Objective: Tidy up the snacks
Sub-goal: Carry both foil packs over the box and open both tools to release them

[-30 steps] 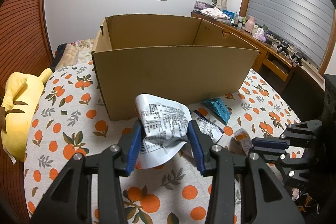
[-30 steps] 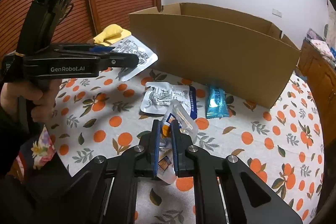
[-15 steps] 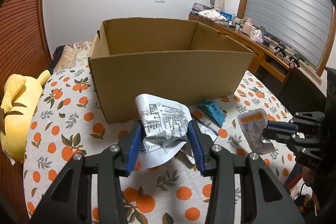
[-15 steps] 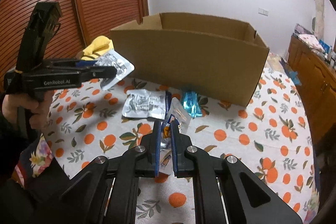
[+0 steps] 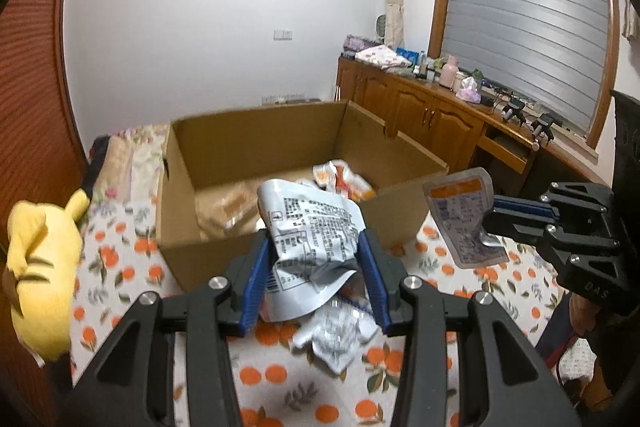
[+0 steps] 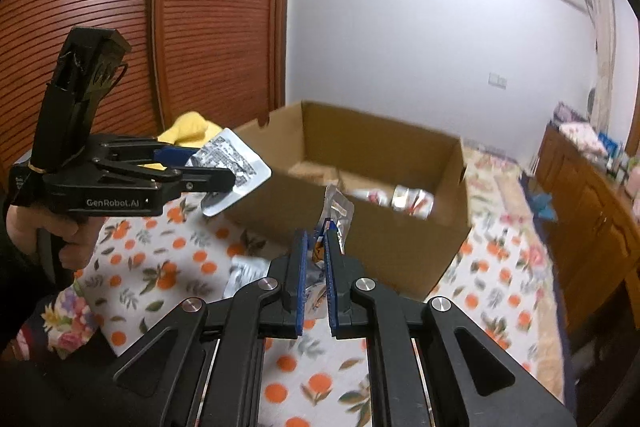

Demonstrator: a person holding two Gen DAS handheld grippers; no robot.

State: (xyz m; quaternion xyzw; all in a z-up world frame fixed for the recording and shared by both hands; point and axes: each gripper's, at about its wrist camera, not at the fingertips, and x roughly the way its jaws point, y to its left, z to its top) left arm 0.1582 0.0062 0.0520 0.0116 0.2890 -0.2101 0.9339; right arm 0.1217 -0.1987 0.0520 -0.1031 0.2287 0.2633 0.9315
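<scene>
My left claw (image 5: 314,269) pinches a crumpled silver packet (image 5: 310,227), held up in front of the cardboard box (image 5: 280,227). My right claw (image 6: 316,279) clamps a clear pouch (image 6: 334,217) beside it. More snacks (image 5: 344,181) lie inside the box.

A brown cardboard box (image 5: 280,235) stands ahead of the black, blue-padded left gripper (image 5: 316,277), which grips a silver packet (image 5: 312,231) with black print. The cloth (image 5: 120,267) beneath is white with oranges. Left lies a yellow plush toy (image 5: 40,267).
</scene>
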